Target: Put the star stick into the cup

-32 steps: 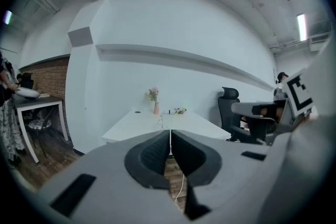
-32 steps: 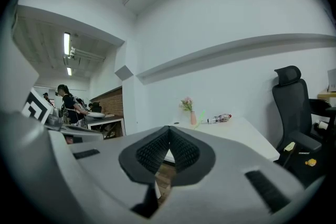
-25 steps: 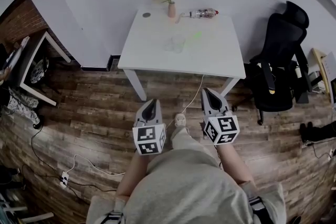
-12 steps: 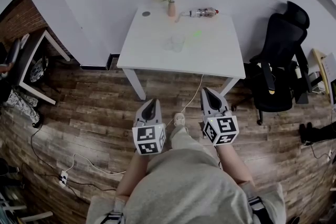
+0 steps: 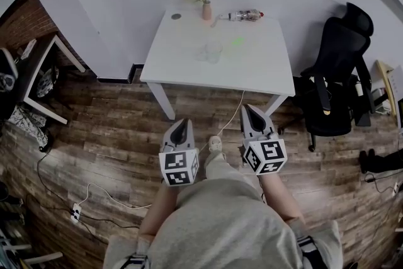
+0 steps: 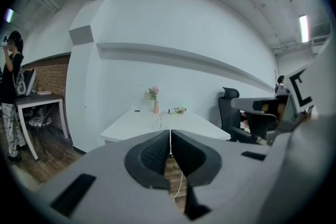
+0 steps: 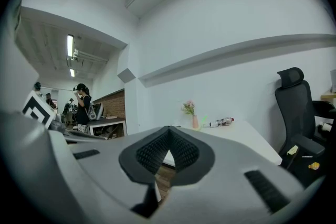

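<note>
The green star stick (image 5: 236,42) lies on the white table (image 5: 189,66), just right of a clear cup (image 5: 211,51) standing near the table's middle. Both grippers hang over the wooden floor, well short of the table's front edge. My left gripper (image 5: 182,121) and right gripper (image 5: 247,109) point toward the table. In the left gripper view the left gripper (image 6: 170,131) has its jaws pressed together with nothing between them; the stick (image 6: 182,106) shows faintly far ahead. The right gripper (image 7: 169,128) is likewise shut and empty, with the stick (image 7: 203,119) far off.
At the table's back edge stand a pink vase of flowers (image 5: 205,9), a lying plastic bottle (image 5: 244,15) and a small dark disc (image 5: 175,17). A black office chair (image 5: 337,66) stands right of the table. A desk (image 5: 44,66) is at left. Cables (image 5: 230,120) cross the floor.
Both grippers have stayed where they were. Only a person at the far left edge of the head view has shifted.
</note>
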`<state>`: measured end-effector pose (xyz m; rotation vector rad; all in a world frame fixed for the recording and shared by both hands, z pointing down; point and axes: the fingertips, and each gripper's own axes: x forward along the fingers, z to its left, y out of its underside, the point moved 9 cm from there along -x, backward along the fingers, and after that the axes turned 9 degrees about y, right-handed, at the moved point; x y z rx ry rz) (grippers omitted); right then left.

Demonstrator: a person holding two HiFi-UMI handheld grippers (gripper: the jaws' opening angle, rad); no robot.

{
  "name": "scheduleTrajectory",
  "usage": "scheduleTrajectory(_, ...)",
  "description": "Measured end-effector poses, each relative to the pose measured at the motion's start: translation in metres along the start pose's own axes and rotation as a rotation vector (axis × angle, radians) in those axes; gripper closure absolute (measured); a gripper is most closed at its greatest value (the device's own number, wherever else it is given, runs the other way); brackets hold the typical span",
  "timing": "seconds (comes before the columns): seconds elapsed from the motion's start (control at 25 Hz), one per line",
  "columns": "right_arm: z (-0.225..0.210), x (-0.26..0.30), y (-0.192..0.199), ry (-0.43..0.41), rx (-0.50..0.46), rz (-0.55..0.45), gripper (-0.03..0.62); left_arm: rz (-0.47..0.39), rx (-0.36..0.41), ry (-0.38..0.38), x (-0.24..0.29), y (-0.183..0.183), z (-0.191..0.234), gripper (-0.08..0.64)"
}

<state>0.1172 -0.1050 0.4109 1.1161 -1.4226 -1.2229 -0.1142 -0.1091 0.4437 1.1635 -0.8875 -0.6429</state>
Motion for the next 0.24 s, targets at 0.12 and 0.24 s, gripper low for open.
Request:
scheduleTrajectory(0.12,-0.0009,0.0009,-0.0003,-0.004,0.002,-0.005,0.594,0.001,0.0,-0.003,0.0013,0.001,-0.0003,0.551)
scheduleTrajectory(0.24,-0.0031,-0.0002,0.0,-0.006,0.004,-0.009,0.594,0.002,0.002,-0.005,0.0018,0.0024,-0.0026,0.551)
